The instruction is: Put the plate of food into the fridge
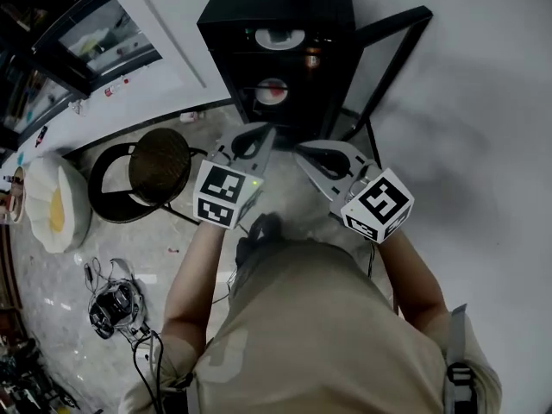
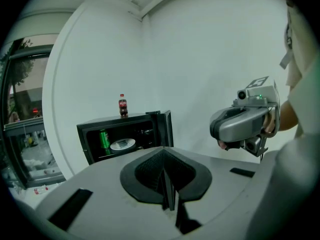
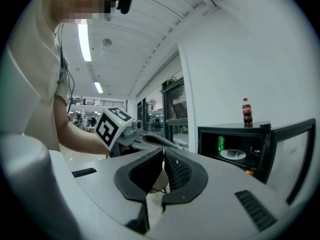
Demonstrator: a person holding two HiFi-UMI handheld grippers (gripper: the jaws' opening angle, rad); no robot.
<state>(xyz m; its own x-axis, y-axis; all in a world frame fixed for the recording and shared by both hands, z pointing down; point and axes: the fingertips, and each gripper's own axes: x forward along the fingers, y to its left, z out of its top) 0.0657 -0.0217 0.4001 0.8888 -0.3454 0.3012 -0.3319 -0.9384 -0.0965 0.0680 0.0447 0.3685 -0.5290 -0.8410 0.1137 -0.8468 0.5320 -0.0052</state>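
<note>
The black mini fridge [image 1: 285, 24] stands open in front of me, its door [image 1: 392, 46] swung to the right. A white plate with food [image 1: 280, 37] lies on its upper shelf, and a second dish [image 1: 272, 90] sits lower down. In the left gripper view the plate [image 2: 123, 144] rests beside a green can [image 2: 104, 140]. The right gripper view shows the same plate [image 3: 233, 154] and can [image 3: 220, 143]. My left gripper [image 1: 261, 132] and right gripper [image 1: 304, 152] hover side by side, short of the fridge. Both are shut and hold nothing.
A cola bottle [image 2: 122, 105] stands on top of the fridge. A round stool [image 1: 159, 166] is on the floor to the left, with a white cushion [image 1: 56, 210] beyond it. A tangle of cables [image 1: 116, 304] lies near my left side. White wall lies right of the fridge.
</note>
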